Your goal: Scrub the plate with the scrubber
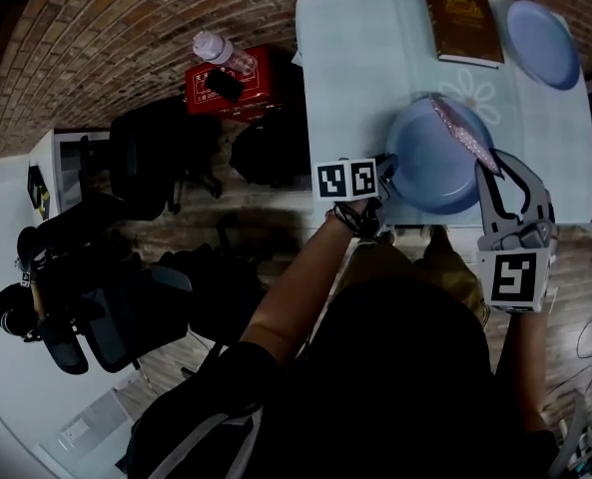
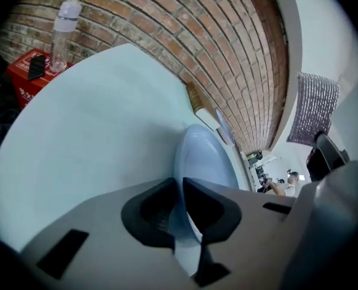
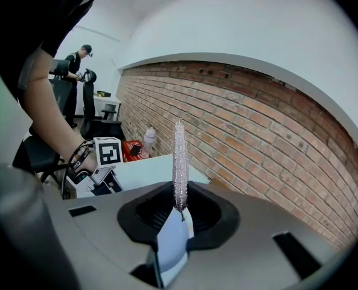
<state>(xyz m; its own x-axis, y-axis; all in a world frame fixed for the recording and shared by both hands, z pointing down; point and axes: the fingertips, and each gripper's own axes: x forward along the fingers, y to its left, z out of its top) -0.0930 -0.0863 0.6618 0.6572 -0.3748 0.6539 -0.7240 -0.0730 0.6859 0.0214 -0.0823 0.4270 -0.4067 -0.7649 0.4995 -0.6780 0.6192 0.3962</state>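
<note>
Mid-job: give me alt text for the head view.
The left tool grips the rim of the blue plate on a pale table while the right tool holds a silvery scrubber over it. A book and a second plate lie beyond.

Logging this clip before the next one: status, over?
Status: left gripper shut on plate rim. The right gripper shut on scrubber, held across plate. The book and second plate beyond, nothing in the way.

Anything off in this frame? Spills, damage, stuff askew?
Nothing stands out. The plate lies near the front edge of the table, its rim pinched by the left gripper. The right gripper holds the scrubber over the plate. No spill or damage shows.
</note>
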